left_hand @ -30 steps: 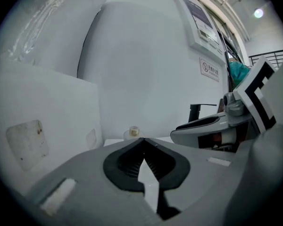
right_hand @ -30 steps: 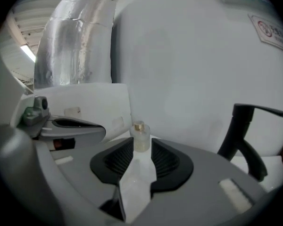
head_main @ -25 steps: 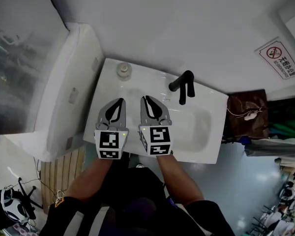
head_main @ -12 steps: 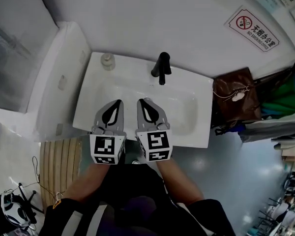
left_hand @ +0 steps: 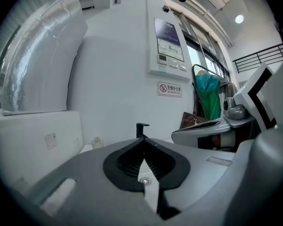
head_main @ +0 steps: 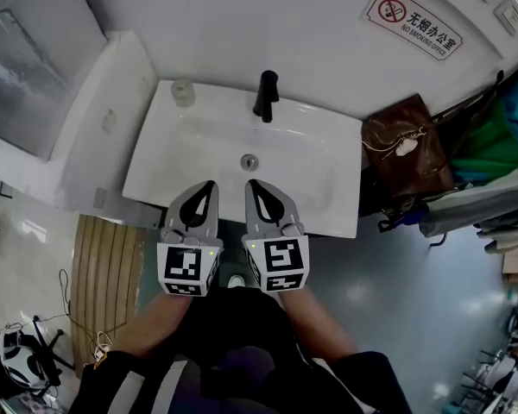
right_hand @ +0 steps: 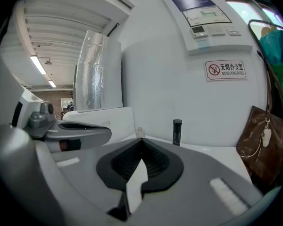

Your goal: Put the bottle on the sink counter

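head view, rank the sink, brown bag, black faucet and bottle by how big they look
1. sink
2. brown bag
3. black faucet
4. bottle, only slightly smaller than the faucet, so those two are close

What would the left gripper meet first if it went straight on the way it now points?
Likely the black faucet, straight ahead of the left gripper; depth unclear, the sink may come first.

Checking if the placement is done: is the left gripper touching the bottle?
Apart. The head view shows the bottle at the back left corner of the sink counter, with bare counter between it and the left gripper, whose jaws are shut.
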`<act>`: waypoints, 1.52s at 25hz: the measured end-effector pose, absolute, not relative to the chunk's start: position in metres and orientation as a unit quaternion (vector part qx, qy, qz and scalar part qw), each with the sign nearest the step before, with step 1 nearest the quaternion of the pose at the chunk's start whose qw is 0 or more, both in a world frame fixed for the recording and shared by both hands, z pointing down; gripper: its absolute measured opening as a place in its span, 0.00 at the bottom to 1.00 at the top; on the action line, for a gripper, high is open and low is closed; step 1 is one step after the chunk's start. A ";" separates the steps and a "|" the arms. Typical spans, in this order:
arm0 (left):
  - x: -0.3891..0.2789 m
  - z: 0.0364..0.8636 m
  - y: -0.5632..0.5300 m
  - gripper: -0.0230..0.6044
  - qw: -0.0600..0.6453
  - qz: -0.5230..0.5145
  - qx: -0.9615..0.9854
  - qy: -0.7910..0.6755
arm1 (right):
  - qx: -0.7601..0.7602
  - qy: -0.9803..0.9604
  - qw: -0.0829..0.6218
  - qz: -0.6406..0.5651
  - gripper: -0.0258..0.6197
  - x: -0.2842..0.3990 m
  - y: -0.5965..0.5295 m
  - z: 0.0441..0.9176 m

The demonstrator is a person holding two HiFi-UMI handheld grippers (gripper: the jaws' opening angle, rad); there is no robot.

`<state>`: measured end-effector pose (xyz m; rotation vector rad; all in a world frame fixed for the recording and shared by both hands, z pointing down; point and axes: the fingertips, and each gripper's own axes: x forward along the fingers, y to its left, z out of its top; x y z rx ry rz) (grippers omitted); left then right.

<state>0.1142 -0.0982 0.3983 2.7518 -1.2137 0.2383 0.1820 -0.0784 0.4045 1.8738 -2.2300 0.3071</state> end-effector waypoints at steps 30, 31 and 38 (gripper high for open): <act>0.048 0.347 0.063 0.04 0.031 0.070 0.922 -0.380 | 0.627 -0.768 0.088 0.093 0.04 0.111 0.091 0.358; 0.041 0.346 0.066 0.04 0.031 0.066 0.923 -0.379 | 0.629 -0.766 0.096 0.092 0.04 0.107 0.096 0.362; -0.035 0.349 0.084 0.04 0.043 0.062 0.922 -0.379 | 0.650 -0.745 0.113 0.100 0.04 0.049 0.121 0.373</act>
